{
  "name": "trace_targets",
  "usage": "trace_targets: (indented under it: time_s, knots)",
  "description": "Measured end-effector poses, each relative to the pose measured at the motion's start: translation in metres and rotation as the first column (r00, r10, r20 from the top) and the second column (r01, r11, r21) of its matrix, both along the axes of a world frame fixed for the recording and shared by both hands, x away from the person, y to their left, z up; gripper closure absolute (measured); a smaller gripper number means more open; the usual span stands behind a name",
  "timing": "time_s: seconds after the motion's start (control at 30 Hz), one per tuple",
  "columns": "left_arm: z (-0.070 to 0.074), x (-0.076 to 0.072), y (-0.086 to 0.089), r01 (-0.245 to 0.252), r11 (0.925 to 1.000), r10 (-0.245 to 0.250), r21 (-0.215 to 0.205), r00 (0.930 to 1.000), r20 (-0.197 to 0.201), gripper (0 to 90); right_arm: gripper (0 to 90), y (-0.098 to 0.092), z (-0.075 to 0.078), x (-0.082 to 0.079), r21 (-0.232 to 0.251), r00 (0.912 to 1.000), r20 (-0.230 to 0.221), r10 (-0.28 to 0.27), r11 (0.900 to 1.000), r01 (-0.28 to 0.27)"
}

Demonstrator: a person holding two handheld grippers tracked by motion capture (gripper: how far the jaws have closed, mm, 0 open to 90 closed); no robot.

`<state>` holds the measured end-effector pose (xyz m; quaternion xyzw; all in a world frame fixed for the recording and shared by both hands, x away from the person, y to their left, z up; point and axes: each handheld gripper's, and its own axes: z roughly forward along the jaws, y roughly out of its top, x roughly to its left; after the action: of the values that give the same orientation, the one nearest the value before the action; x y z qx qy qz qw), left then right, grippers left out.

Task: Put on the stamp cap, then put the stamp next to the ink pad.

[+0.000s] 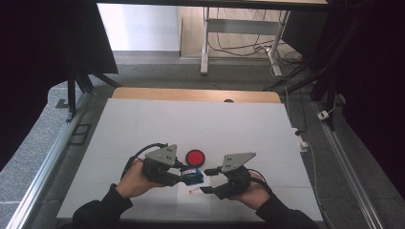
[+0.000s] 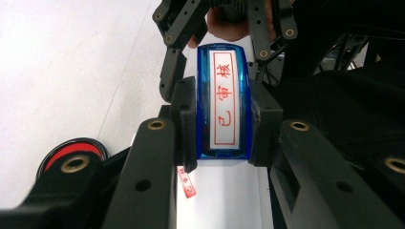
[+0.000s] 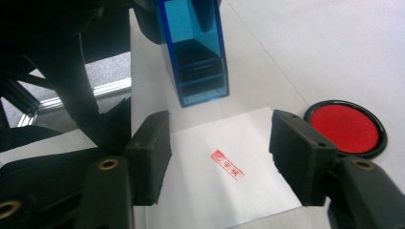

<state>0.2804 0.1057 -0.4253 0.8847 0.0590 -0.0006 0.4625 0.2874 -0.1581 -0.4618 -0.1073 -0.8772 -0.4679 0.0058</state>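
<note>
A blue see-through stamp with a white label of red characters sits between the pads of my left gripper, which is shut on its sides. It hangs just above the white table, its open end turned toward my right gripper. The right gripper stands open with nothing between its pads. Under it lies a white sheet of paper bearing a small red rectangular imprint. A round red ink pad in a black rim rests just beyond the stamp.
The white table top stretches wide beyond the ink pad, with a wooden edge at the far side. Aluminium rails run along both sides. A person's hands and dark sleeves come in from the near edge.
</note>
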Motion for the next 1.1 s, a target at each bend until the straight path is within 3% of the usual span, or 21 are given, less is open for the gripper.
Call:
trace_targets:
  time_s: [0.23, 0.63, 1.1]
  knots:
    - [0.000, -0.001, 0.002, -0.026, 0.9997, 0.026, -0.002, 0.9997, -0.005, 69.6, 28.7, -0.004, 0.002, 0.000, 0.007, 0.9984, 0.000, -0.057, 0.998, 0.057]
    - [0.001, -0.001, 0.004, -0.049, 0.9988, 0.049, 0.004, 0.9988, -0.007, 69.6, 18.5, -0.015, 0.007, 0.000, 0.018, 0.9903, 0.009, -0.139, 0.990, 0.138]
    - [0.001, 0.000, 0.010, -0.077, 0.9971, 0.077, -0.001, 0.9970, -0.008, 69.6, 13.6, -0.029, 0.011, -0.002, 0.009, 0.9756, 0.024, -0.218, 0.976, 0.218]
